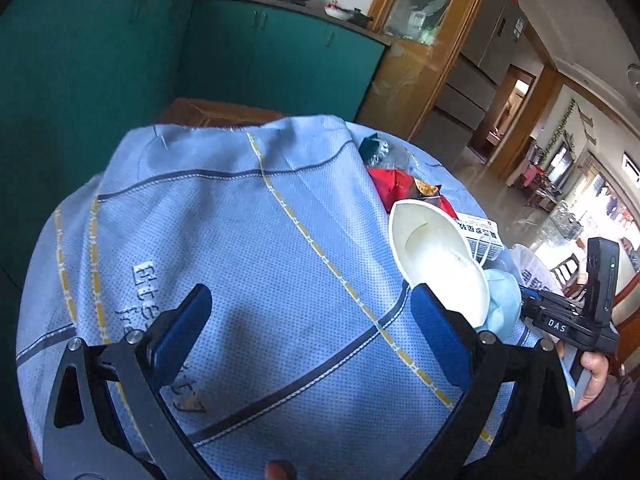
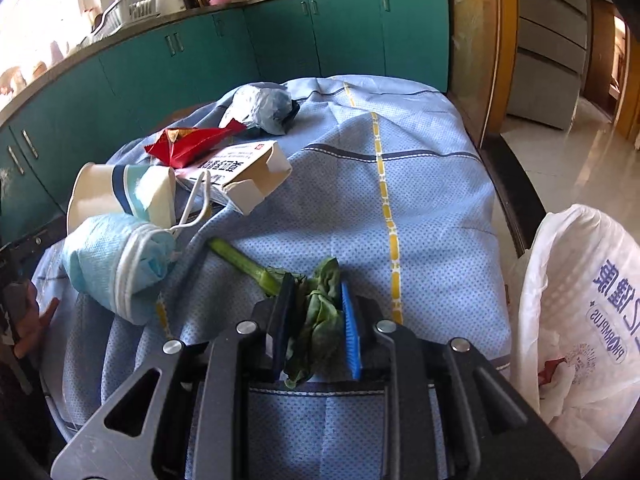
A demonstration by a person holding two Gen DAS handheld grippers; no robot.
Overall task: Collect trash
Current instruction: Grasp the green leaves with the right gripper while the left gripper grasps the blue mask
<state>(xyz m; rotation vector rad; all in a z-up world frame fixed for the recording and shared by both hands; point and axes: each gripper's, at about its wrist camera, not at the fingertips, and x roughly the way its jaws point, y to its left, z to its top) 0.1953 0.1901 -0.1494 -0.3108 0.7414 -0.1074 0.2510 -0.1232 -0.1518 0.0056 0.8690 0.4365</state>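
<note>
My right gripper [image 2: 316, 300] is shut on a wilted green vegetable leaf [image 2: 320, 320]; its pale stalk [image 2: 244, 262] sticks out to the left over the blue cloth. Trash lies on the cloth to the left: a rolled blue face mask [image 2: 116, 260], a paper cup [image 2: 120, 196], a torn white carton [image 2: 248, 176], a red wrapper [image 2: 188, 144] and a crumpled grey-blue bag [image 2: 260, 108]. My left gripper [image 1: 312, 308] is open and empty above the cloth, with the paper cup [image 1: 436, 256] and blue mask [image 1: 502, 300] just right of its right finger.
A white plastic bag [image 2: 576, 312] hangs open at the table's right edge. The blue tablecloth [image 1: 240, 220] covers the table. Teal kitchen cabinets [image 2: 240, 52] stand behind. A wooden door frame [image 1: 420, 60] and tiled floor lie to the right.
</note>
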